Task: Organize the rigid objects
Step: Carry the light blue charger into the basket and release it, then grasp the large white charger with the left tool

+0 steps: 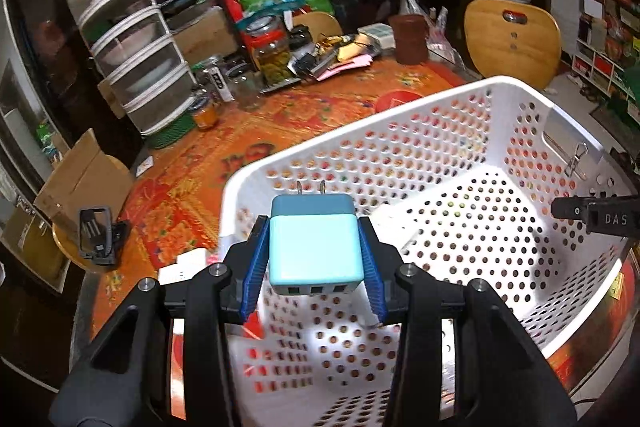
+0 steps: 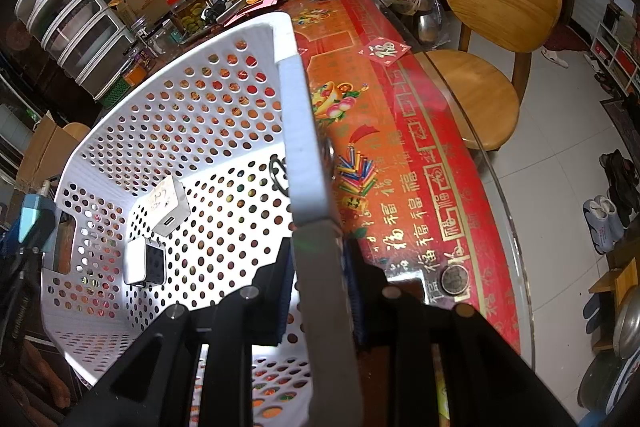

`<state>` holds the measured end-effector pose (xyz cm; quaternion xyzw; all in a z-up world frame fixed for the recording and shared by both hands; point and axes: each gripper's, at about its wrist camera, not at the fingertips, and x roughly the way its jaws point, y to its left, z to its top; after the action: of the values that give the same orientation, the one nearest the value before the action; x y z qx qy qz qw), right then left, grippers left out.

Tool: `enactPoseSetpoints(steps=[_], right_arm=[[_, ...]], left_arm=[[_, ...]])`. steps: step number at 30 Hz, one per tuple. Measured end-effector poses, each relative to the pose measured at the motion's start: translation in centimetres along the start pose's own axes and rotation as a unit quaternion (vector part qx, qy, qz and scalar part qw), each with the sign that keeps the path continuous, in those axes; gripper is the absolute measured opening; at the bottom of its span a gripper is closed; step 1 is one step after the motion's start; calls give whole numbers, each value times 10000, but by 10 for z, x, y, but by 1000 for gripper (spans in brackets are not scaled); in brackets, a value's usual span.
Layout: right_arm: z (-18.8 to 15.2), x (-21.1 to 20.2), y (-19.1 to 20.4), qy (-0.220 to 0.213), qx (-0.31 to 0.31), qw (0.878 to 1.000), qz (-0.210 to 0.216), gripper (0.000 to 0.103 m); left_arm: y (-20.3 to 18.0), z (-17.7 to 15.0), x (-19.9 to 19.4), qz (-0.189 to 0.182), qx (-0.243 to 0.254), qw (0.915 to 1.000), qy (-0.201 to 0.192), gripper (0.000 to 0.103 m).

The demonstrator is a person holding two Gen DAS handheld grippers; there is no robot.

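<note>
Left hand-held gripper (image 1: 316,247) clamps teal charger (image 1: 316,243), prongs toward 12 o'clock, over basket (image 1: 400,99); right hand-held gripper (image 2: 320,267) pinches rim to steady it.

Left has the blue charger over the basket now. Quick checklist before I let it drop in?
1. Left gripper jaws clamp the blue charger: ok.
2. Charger above the white basket, inside its near rim: ok.
3. Right gripper jaws shut on basket rim, steadying it: ok.
4. Landing spot free of the white charger and the black-faced charger: cannot tell.
5. Prongs point away from jaws: ok.
</note>
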<state>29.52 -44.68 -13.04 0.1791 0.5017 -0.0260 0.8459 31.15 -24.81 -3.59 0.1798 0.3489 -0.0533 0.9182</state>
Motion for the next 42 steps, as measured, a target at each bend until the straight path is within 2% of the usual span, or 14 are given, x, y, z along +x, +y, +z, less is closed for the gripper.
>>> enactPoseSetpoints(steps=[13,15,16,17,19,21,22,24,26,28,30,33,42], right_arm=[[0,0,0,0,9,10000,-1,25],[0,0,0,-1,10,10000,1,25],[-1,0,0,-1,7,10000,2,25],[-1,0,0,7,4,10000,3,25],[-2,-1,0,14,-15,10000,5,25],[-2,-1,-1,11,-9,10000,6,25],[-2,-1,-1,10,-6,10000,4,25],[-3,-1,0,11,-31,10000,-2,25],[-3,-1,0,12,-43,10000,-8,25],[-2,-1,0,13,-28,10000,-9,25],[-2,-1,0,14,-36,10000,-9,25],[-1,-1,0,23,-39,10000,-14,25],[-2,0,0,20,-58,10000,-14,25]], left_arm=[[-32,-12,30,-201,472,9980,367,43],[-28,-14,25,-295,453,9982,278,61],[-23,-14,20,-371,400,9983,194,79],[-15,-15,13,-441,355,9983,98,85],[14,-21,-10,-560,128,9981,-202,86],[55,-29,-31,-657,-275,9964,-454,94],[79,-35,-39,-637,-488,9951,-575,103],[124,-46,-41,-413,-867,9935,-614,102],[165,-58,-22,-179,-1167,9926,-285,102],[198,-75,11,-128,-1489,9885,214,102],[214,-92,42,-63,-1627,9848,604,102],[217,-115,84,-1,-1647,9806,1063,102],[193,-122,148,12,-1567,9767,1465,101]])
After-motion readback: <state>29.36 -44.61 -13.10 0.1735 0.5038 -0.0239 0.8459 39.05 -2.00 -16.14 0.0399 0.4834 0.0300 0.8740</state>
